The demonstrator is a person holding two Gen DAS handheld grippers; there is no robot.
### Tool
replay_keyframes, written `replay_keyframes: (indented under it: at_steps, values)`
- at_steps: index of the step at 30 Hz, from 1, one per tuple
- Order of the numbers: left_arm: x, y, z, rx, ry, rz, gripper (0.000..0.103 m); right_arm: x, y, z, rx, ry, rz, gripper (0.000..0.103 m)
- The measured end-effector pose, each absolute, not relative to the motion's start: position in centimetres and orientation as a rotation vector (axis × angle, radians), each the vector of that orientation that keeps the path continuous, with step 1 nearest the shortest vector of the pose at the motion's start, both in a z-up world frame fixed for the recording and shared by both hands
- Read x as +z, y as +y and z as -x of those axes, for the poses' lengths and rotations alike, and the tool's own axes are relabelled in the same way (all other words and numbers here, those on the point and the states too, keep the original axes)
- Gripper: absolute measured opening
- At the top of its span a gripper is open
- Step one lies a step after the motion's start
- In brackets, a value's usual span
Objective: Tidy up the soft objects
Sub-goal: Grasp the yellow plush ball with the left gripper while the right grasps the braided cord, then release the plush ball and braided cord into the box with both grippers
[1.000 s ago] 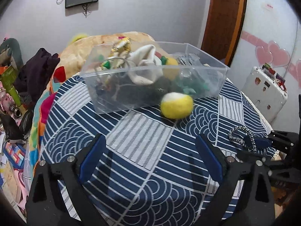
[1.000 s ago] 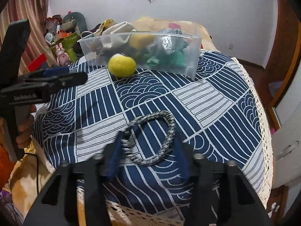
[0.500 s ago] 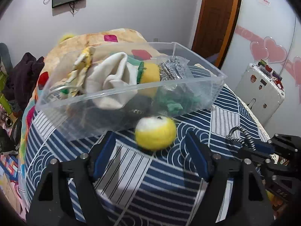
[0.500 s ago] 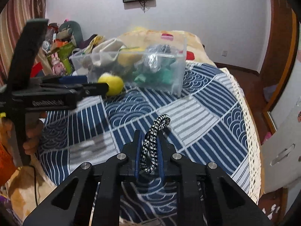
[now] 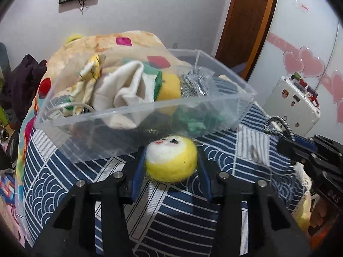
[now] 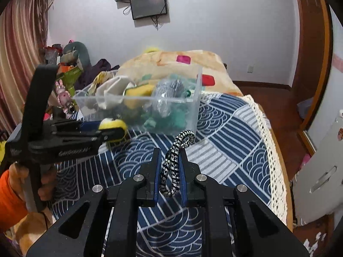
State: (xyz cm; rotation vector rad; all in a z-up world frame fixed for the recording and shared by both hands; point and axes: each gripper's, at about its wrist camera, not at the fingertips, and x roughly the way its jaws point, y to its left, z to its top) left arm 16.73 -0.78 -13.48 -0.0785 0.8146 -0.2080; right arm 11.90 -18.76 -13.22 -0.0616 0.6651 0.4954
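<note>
Nearest in the right wrist view: right claw (image 6: 169,167) clenched on a black-and-white braided cord loop (image 6: 174,160), blue pads pressing both sides, the loop's top curling up above the fingertips over the blue patterned bedspread (image 6: 225,139). To the left, embossed lettering along the black body of the left claw (image 6: 111,131) — too blurred to read. A hand (image 6: 32,180) with an orange sleeve wrapped round that tool's handle, holding it level and pointed toward the bin.

Nearest in the left wrist view: left claw (image 5: 171,165) grasping a yellow-and-white felt ball (image 5: 171,159) with a small stitched face, pads snug on either side, held just in front of the clear plastic bin (image 5: 133,132) and just above the bedspread.

Further on, inside the bin: a cream cloth (image 5: 126,85) bunched at the left and middle, a yellow sponge with a green edge (image 5: 169,85), a silvery metallic scrubber (image 5: 195,83), green pieces (image 5: 195,124) low against the front wall.

Beyond — a peach blanket with coloured patches (image 5: 120,42), a white cabinet (image 5: 298,102) with stickers whose print is illegible, a dark wall screen (image 6: 150,5).
</note>
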Motion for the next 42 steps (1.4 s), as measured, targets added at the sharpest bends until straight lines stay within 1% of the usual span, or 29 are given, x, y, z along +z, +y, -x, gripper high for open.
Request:
replay_keyframes:
  at_steps: [11, 20, 28, 36, 39, 40, 41, 42]
  values:
    - [-8.1, 0.5, -15.8, -0.177, 0.655, 0.047, 0.045, -9.5, -17.2, -13.6, 0.511, 0.546, 0.078, 0.014]
    - [-6.2, 2.2, -17.9, -0.133, 0.600, 0.075, 0.045, -7.2, -15.4, -16.2, 0.530, 0.468, 0.082, 0.014]
    - [-7.3, 2.1, -20.5, -0.093, 0.623, 0.069, 0.045, -7.9, -12.9, -19.1, 0.578, 0.502, 0.053, 0.014]
    - [-9.5, 2.1, -21.6, -0.063, 0.665, 0.067, 0.045, -10.7, -11.1, -21.4, 0.574, 0.600, 0.077, 0.014]
    - [-10.3, 2.1, -22.0, -0.050, 0.689, 0.050, 0.047, -11.6, -11.2, -21.5, 0.548, 0.623, 0.104, 0.014]
    - [-10.5, 2.1, -22.2, -0.047, 0.698, 0.049, 0.049, -11.7, -11.3, -21.5, 0.540, 0.628, 0.113, 0.016]
    - [-10.8, 2.2, -22.3, -0.044, 0.707, 0.051, 0.050, -11.8, -11.4, -21.4, 0.535, 0.632, 0.122, 0.018]
    - [-11.2, 2.3, -22.4, -0.040, 0.717, 0.056, 0.055, -12.0, -11.4, -21.3, 0.524, 0.632, 0.134, 0.018]
